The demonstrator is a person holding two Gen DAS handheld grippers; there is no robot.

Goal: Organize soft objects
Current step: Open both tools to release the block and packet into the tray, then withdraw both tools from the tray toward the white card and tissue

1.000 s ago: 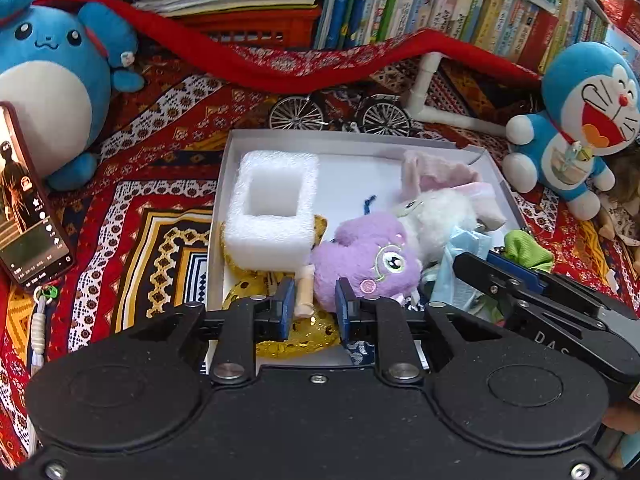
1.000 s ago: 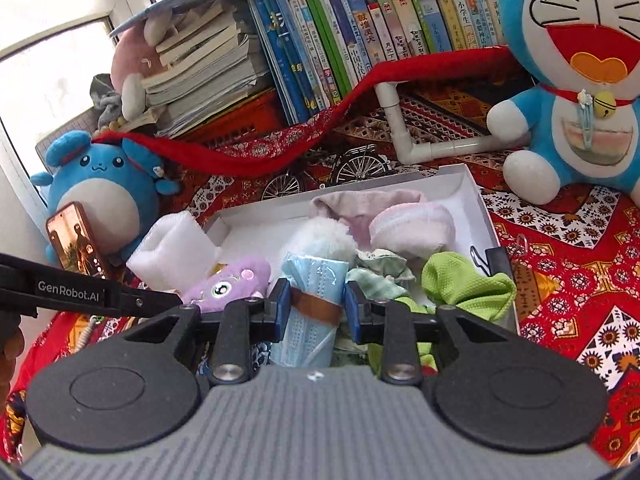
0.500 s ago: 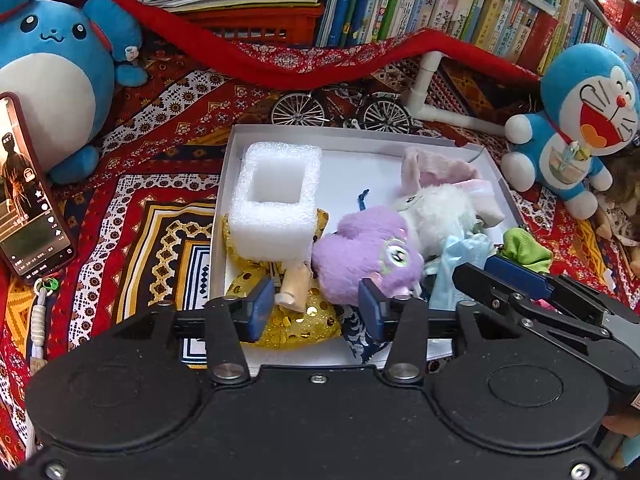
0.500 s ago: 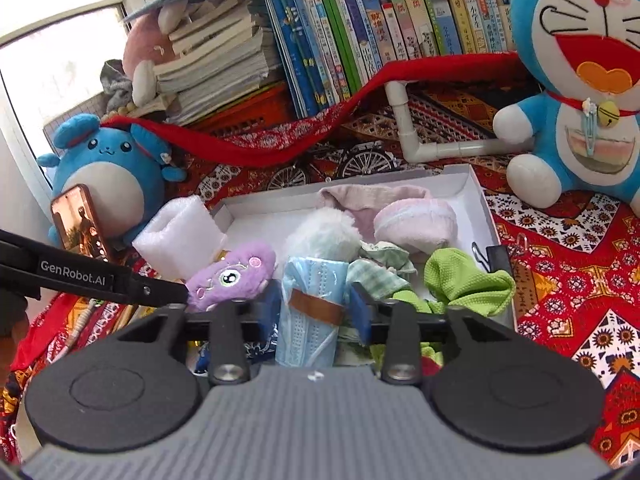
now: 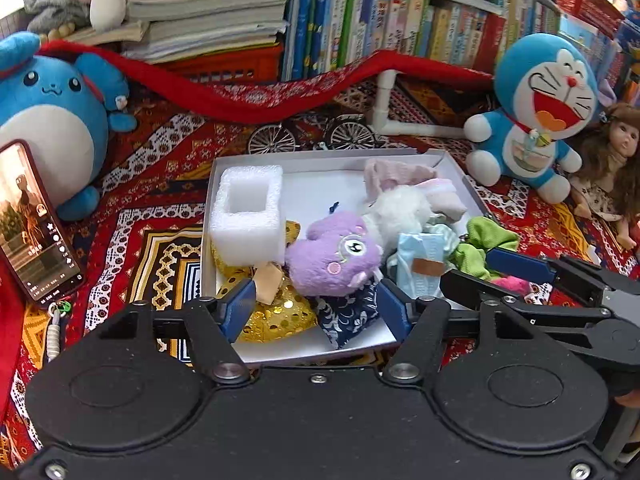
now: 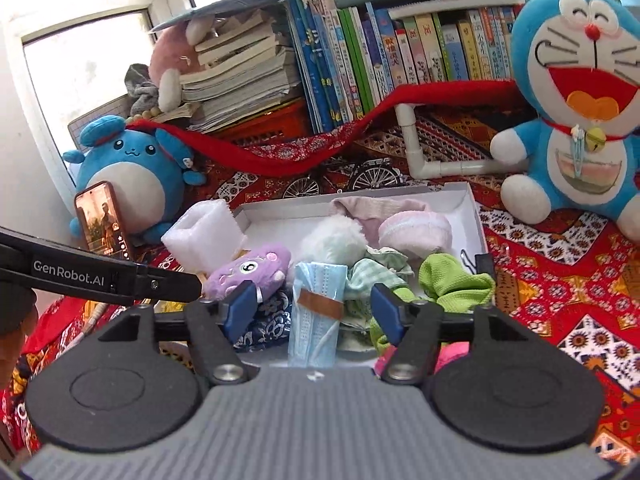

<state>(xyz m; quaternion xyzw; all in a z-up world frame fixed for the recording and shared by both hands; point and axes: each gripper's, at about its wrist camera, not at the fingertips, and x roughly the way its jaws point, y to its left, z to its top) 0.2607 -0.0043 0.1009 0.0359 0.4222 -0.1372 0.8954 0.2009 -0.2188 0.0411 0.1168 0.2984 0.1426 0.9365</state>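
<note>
Purple plush (image 5: 334, 258) lies just beyond the parted left tongs (image 5: 316, 310).

Ahead of the left gripper (image 5: 316, 308), a box (image 5: 320, 158) is sitting on the cloth (image 5: 152, 216), holding a foam block (image 5: 248, 208) at left, a plush (image 5: 334, 256) beside it (touching) and a mask (image 6: 318, 300) rightward; a phone (image 5: 34, 224) is leaning far left.
</note>
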